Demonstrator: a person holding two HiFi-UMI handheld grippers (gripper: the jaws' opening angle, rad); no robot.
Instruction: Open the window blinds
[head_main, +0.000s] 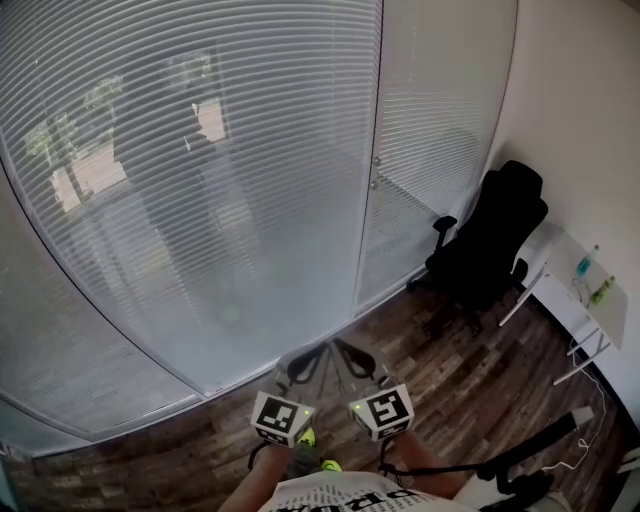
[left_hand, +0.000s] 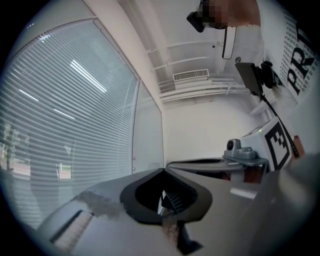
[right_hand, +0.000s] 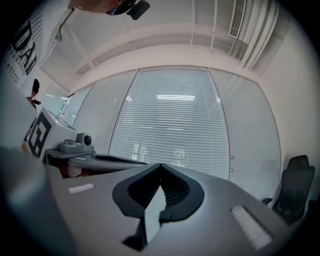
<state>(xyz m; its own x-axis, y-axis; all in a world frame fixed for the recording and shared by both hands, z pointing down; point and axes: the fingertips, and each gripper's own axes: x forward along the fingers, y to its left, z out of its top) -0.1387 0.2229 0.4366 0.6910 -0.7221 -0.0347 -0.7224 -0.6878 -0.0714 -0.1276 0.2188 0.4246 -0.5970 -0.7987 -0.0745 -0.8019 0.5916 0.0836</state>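
The window blinds (head_main: 200, 170) hang lowered behind a wide glass wall, slats turned nearly closed, with trees and a building showing faintly through. My left gripper (head_main: 312, 352) and right gripper (head_main: 345, 350) are side by side low in the head view, level, pointing at the glass and well short of it. Both are shut with nothing between the jaws. In the left gripper view the tips (left_hand: 162, 170) meet, with the blinds (left_hand: 65, 125) to the left. In the right gripper view the tips (right_hand: 160, 164) meet, with the blinds (right_hand: 175, 120) straight ahead. No cord or wand shows.
A glass door panel with two small knobs (head_main: 375, 160) adjoins the blinds on the right. A black office chair (head_main: 490, 240) stands in the right corner beside a white desk (head_main: 590, 300) that carries bottles. The floor (head_main: 470, 370) is dark wood.
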